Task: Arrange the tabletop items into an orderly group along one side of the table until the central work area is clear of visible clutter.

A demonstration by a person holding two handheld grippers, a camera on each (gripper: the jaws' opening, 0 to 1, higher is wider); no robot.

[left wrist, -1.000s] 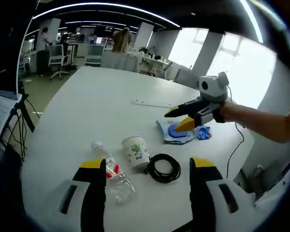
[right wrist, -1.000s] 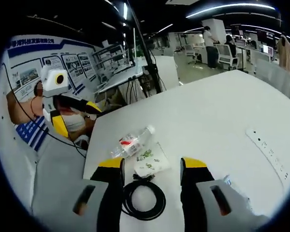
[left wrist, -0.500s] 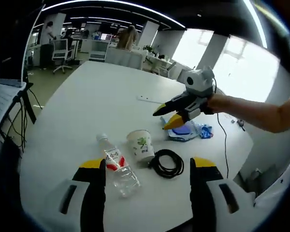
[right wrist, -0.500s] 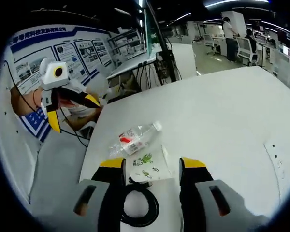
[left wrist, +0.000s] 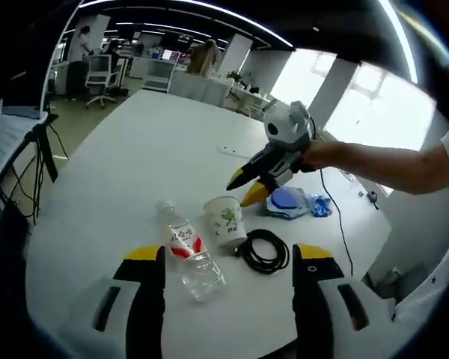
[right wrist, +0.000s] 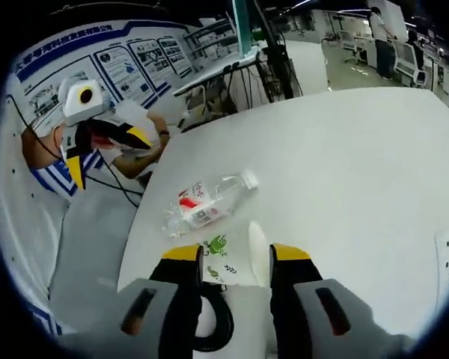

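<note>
A white paper cup (left wrist: 226, 221) with green print lies on its side on the white table (left wrist: 127, 164). A clear water bottle (left wrist: 188, 250) with a red label lies to its left, and a black cable coil (left wrist: 264, 252) to its right. My left gripper (left wrist: 228, 253) hangs open just short of them, holding nothing. My right gripper (left wrist: 242, 189) reaches down at the cup from the far side. In the right gripper view, my right gripper (right wrist: 234, 254) has a jaw on either side of the cup (right wrist: 230, 262), with a gap still showing. The bottle (right wrist: 206, 206) lies beyond, and the left gripper (right wrist: 108, 158) is off to the left.
A flat blue item with a crumpled wrapper (left wrist: 290, 200) lies behind the coil, near the table's right edge. A white power strip (left wrist: 234, 152) lies further back. The far half of the table is bare. Desks, chairs and people stand in the office beyond.
The right gripper has come down from above the blue item to the cup, and its jaws have narrowed around it. The left gripper's view has drawn slightly closer to the bottle.
</note>
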